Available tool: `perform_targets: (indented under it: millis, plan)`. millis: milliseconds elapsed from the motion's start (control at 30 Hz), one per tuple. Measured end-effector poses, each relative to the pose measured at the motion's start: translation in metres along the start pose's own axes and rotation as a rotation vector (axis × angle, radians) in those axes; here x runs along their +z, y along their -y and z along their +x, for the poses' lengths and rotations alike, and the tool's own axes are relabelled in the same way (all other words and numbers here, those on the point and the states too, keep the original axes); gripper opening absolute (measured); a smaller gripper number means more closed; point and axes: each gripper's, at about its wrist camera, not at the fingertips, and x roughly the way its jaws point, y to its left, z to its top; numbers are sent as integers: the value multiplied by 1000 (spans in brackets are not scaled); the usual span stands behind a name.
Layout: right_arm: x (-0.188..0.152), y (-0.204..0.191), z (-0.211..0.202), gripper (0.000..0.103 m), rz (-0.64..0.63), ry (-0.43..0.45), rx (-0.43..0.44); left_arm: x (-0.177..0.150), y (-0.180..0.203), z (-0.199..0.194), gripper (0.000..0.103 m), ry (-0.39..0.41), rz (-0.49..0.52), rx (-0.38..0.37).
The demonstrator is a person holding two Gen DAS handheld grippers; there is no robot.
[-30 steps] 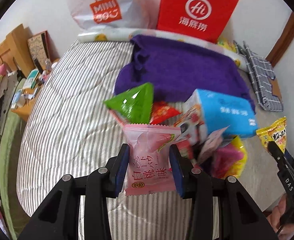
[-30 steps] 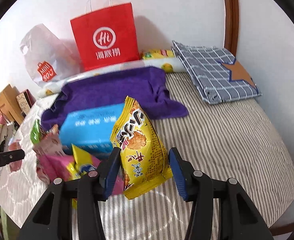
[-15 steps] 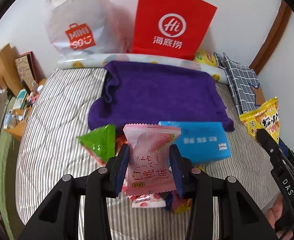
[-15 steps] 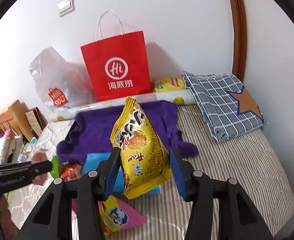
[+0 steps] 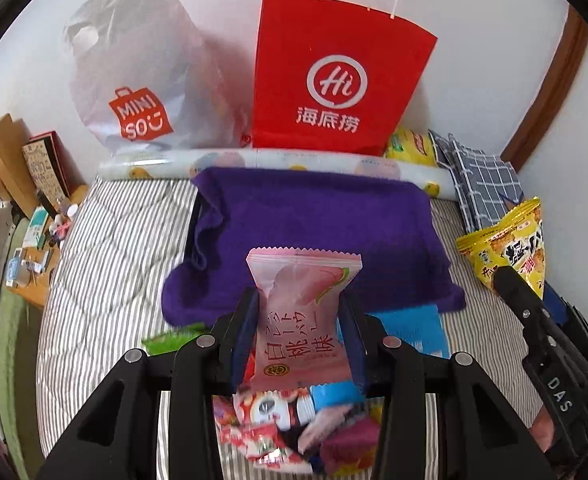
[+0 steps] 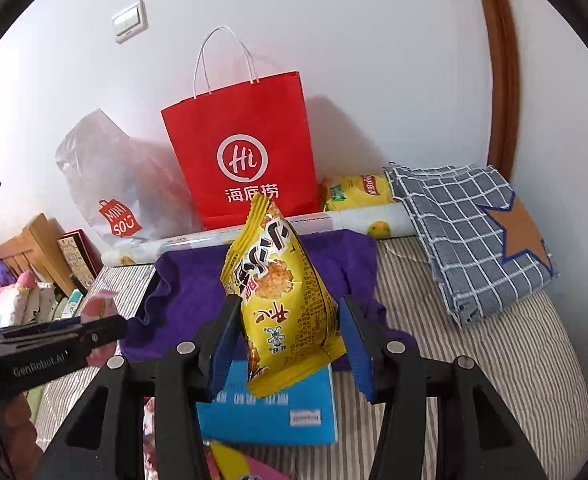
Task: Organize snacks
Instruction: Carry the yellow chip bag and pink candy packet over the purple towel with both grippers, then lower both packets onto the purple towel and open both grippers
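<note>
Carrying: two snacks at once, both clear of the striped bed [image 5: 106, 248], one in each tool
Left gripper [image 5: 300, 340]: my jaws are closed part-way onto the pink peach packet [image 5: 302, 320], pads pressing its sides, top seal sticking up
Right gripper [image 6: 286, 344]: narrowed onto the yellow cracker bag [image 6: 282, 296], which stands tilted between the pads (its lower corner hangs free below them)
Snack pile: the blue box [image 6: 270, 408] and loose sweets [image 5: 278, 428] lie under my tools, just in front of the purple towel [image 5: 314, 224]
Likely target: the red paper bag [image 5: 334, 80] or the Miniso plastic bag [image 5: 146, 92] by the wall; I cannot tell which mouth is open from here
Doing it well: I judge I should keep both grips steady, bring one packet over a bag mouth first, and release only once it is past the rim
Watch for: the bag handles snagging my fingers
</note>
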Motion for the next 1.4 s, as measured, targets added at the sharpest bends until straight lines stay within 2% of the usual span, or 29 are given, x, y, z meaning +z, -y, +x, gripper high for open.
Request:
perform_targets:
  millis: [133, 333, 467, 633, 700, 833, 933, 1100, 1233, 1400]
  plan:
    - [11, 5, 15, 47, 33, -7, 0, 17, 4, 10, 41, 9, 14, 6]
    - [27, 5, 36, 47, 8, -2, -17, 40, 3, 28, 41, 19, 7, -8]
    - [39, 2, 53, 47, 34, -19, 44, 54, 4, 45, 41, 0, 18, -20]
    - [53, -9, 73, 47, 13, -19, 60, 70, 1, 60, 41, 13, 23, -17]
    - [55, -14, 82, 47, -7, -10, 41, 74, -2, 66, 41, 15, 18, -25]
    - [54, -16, 104, 47, -23, -35, 20, 82, -8, 85, 41, 4, 32, 2]
    - [50, -16, 121, 47, -54, -44, -39, 84, -16, 100, 41, -11, 23, 10]
    - [44, -3, 143, 47, -36, -92, -35, 90, -26, 117, 41, -33, 17, 11]
    - [38, 0, 154, 47, -49, -123, -22, 95, -35, 132, 41, -56, 10, 40]
    - [28, 2, 166, 47, -58, -156, -22, 92, -44, 145, 41, -92, -18, 30]
